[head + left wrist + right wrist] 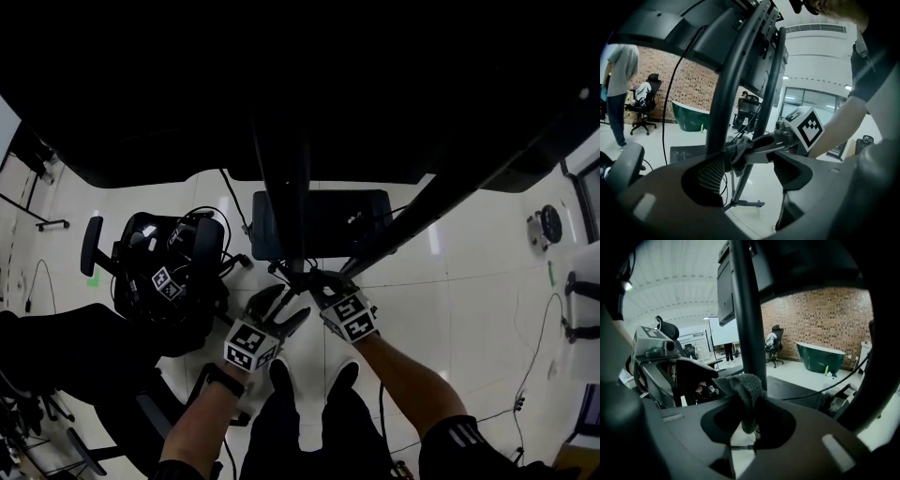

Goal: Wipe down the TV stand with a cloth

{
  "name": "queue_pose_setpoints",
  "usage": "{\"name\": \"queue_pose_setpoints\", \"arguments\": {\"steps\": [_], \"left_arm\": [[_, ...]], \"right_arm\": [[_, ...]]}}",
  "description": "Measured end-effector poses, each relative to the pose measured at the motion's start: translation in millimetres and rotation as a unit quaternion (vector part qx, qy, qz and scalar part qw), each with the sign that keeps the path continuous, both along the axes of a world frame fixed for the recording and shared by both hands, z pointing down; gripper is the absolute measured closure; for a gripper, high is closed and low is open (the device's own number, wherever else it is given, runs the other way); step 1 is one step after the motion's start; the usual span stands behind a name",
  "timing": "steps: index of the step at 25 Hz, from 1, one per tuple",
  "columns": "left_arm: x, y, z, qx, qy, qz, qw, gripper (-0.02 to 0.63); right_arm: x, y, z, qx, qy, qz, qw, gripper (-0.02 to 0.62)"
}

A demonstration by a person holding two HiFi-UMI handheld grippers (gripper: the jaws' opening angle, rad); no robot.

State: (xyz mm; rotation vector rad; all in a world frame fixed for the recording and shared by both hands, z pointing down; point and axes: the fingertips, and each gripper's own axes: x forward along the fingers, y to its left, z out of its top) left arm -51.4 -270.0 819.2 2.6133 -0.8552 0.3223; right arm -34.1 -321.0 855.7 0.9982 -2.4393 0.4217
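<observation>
The upper half of the head view is near black; the screen carried by the TV stand (286, 187) fills it, and its underside shows no detail; only the stand's dark pole and its flat base plate (323, 223) on the white floor can be made out. The cloth (745, 389) is hard to find in the head view, a small dark wad against the pole just above the right gripper (315, 283). In the right gripper view it is plain: a grey, nubbly rag pinched between the closed fingers and pressed to the pole's near side, its lower end hanging into the gap behind the fingertips. The pole (747, 310) runs out of the top edge there.

The left gripper (750, 174) sits just left of the pole with its fingers apart, nothing clamped; the pole (726, 93) rises beyond its left finger; past the gap lie the cloth (737, 151) and the right gripper's tips. The person's forearm is cut off at the right edge.

The only print in sight is the black-and-white square markers on each gripper's cube (807, 129), patterns rather than letters; a like marker sits on dark gear piled on a chair (159, 277) left of the pole, the heap too dim to sort out. Beyond the pole, a brick wall and a green tub (820, 357).
</observation>
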Motion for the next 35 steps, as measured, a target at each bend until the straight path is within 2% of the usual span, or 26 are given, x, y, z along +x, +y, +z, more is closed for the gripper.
{"name": "queue_pose_setpoints", "arguments": {"steps": [6,11,16,23,29,35], "left_arm": [[21.3,35.9,-113.6,0.057,0.027,0.012,0.9979,0.255],[52.6,40.4,-206.7,0.103,0.059,0.021,0.9927,0.255],[85.9,55.0,-283.1,0.146,0.079,0.034,0.9856,0.255],[103.4,56.5,-373.0,0.203,0.089,0.037,0.9745,0.255],[125.4,60.7,-440.4,0.255,0.077,0.055,0.9622,0.255],[139.3,50.7,-514.5,0.320,0.076,0.060,0.9424,0.255]], "right_arm": [[30.6,42.0,-140.1,0.075,-0.031,-0.014,0.997,0.526],[62.6,44.1,-246.6,0.131,-0.036,-0.008,0.991,0.526],[93.7,56.0,-336.7,0.187,-0.048,-0.007,0.981,0.526],[125.7,56.0,-436.7,0.252,-0.061,-0.004,0.966,0.526],[165.2,51.1,-525.3,0.309,-0.054,0.003,0.950,0.526],[192.0,32.4,-620.4,0.366,-0.037,-0.001,0.930,0.526]]}}
